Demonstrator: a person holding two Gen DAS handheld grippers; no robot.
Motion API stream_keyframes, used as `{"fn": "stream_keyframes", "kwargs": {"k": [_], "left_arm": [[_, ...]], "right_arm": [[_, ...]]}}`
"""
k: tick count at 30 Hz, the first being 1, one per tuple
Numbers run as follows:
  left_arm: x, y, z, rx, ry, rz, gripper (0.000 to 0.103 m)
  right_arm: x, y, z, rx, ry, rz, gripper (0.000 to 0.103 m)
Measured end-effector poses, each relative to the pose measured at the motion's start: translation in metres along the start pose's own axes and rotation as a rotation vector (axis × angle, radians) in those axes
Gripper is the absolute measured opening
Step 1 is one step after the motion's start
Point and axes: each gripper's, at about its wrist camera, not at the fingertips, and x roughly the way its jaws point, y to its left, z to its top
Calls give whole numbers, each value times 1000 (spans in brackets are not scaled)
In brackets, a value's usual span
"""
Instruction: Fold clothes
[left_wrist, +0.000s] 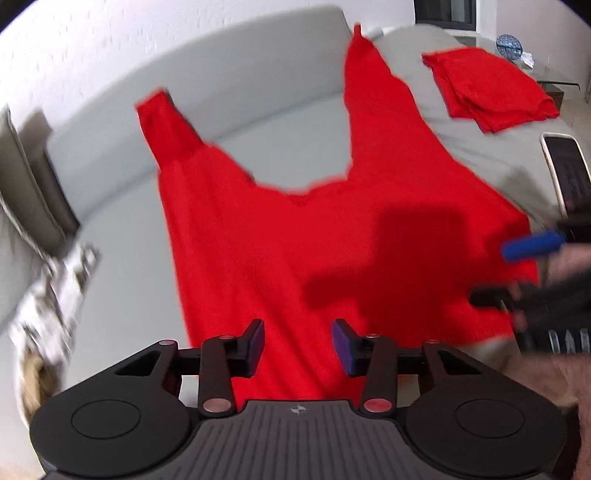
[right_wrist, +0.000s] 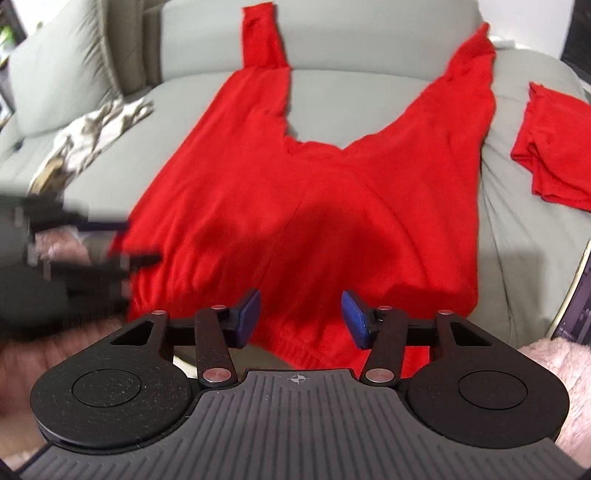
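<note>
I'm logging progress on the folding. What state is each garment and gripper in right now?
red pants: spread flat on the sofa, unfolded, legs apart.
folded red garment: folded, lying to the right of the pants.
patterned cloth: crumpled, to the left of the pants.
left gripper: open, empty, over the waistband end.
right gripper: open, empty, over the waistband.

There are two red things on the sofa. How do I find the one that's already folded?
Start at the big grey sofa. The red trousers lie spread flat across the middle, legs pointing at the backrest. The folded red cloth sits to their right: a small neat stack, with no legs sticking out.
</note>
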Motion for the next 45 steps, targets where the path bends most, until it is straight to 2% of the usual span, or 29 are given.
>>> {"fn": "stream_keyframes", "kwargs": {"k": [2,5,8,9,11,12,15,17,22,24,28,33,38,39,42,45], "left_arm": [[1,3,10,-23,-15,-22,53],[11,8,22,-99,-32,-73,56],[33,-2,13,-140,25,-121,56],[45,-8,2,-173,72,-184,56],[53,-14,-10,-191,125,-222,55],[61,-21,-24,-194,181,-227,55],[66,-27,-42,-178,269,-188,54],[58,-24,-55,-177,307,-185,54],[37,-1,-60,-192,263,-155,54],[31,9,-56,-192,232,-145,55],[18,48,-35,-197,152,-150,55],[-15,119,1,-119,37,-6,56],[-70,196,17,78,-9,206,60],[-79,203,17,113,-9,226,60],[-92,205,8,180,3,231,62],[-85,170,-29,266,55,121,64]], "right_arm": [[0,-4,5,-3,1,-11,57],[2,-11,14,12,4,-25,61],[5,-18,19,39,17,-29,62],[7,-20,20,52,27,-24,62],[10,-21,18,60,45,-23,62],[12,-21,17,64,55,-22,62],[21,-20,12,74,108,-11,61],[21,-18,11,75,113,4,57],[19,-13,8,78,125,41,57],[18,-10,7,71,128,31,57],[13,-8,11,53,138,46,57],[-24,-13,49,-68,62,17,58],[-74,-16,94,-204,-36,-44,59],[-83,-14,99,-234,-40,-47,59],[-101,-7,105,-318,-36,-52,62],[-123,6,96,-483,-1,-85,64]]}}
